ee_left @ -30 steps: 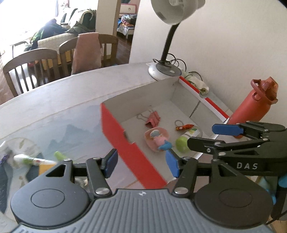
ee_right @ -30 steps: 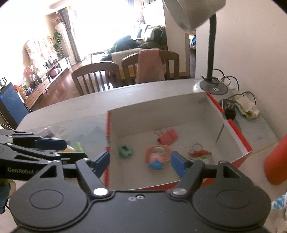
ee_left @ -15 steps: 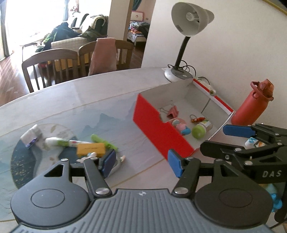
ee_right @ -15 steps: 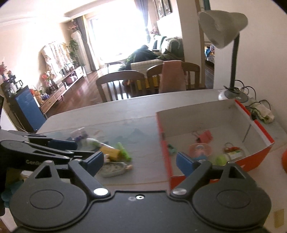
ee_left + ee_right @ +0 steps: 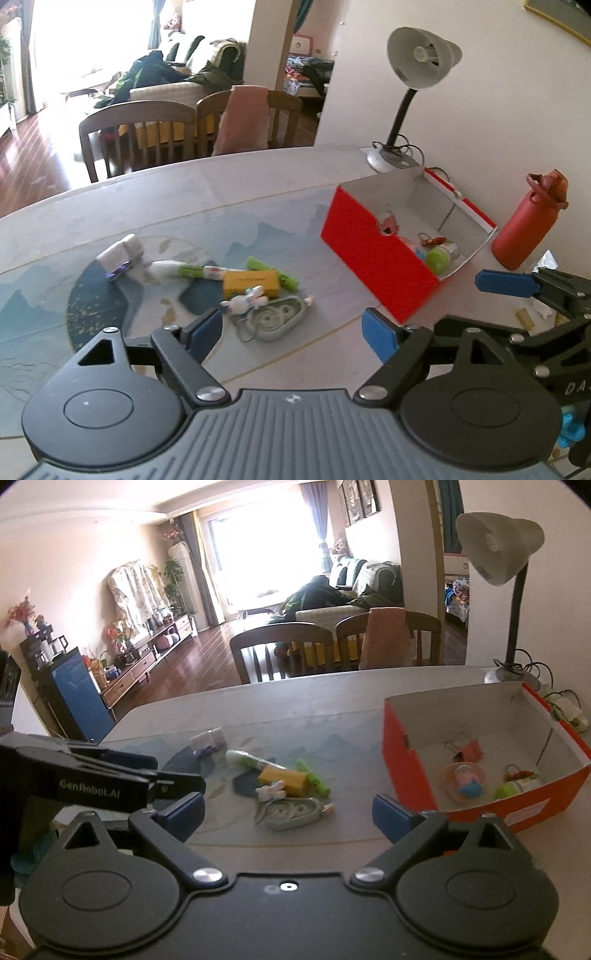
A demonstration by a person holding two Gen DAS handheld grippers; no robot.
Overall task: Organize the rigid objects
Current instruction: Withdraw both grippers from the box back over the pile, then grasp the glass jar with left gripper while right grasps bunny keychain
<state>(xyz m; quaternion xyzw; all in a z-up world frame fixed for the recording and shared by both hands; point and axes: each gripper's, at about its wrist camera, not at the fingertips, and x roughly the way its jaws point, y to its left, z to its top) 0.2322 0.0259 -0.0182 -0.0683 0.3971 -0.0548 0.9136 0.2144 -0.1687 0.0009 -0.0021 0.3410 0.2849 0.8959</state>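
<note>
A red box with a white inside [image 5: 373, 251] [image 5: 406, 764] stands on the table's right, holding a pink clip, a round pink toy [image 5: 463, 777], a green-capped bottle [image 5: 439, 256] and a small red charm. Left of it lies a pile: a yellow block [image 5: 251, 282] [image 5: 282, 777], green markers, a white tube [image 5: 173, 267], a small white figure [image 5: 245, 301] and a grey oval case [image 5: 275, 321] [image 5: 291, 812]. My left gripper [image 5: 293, 328] hovers short of the pile, its jaws opening with nothing between them. My right gripper [image 5: 288, 812] also stands empty, jaws opening.
A red water bottle [image 5: 528, 225] stands right of the box. A desk lamp [image 5: 417, 70] with cables is at the back by the wall. A small white packet [image 5: 118, 254] lies left of the pile. Wooden chairs [image 5: 147, 136] line the table's far edge.
Both grippers have pulled back from over the box and swung left, so the pile on the mat has come into view. Both pairs of jaws have widened.
</note>
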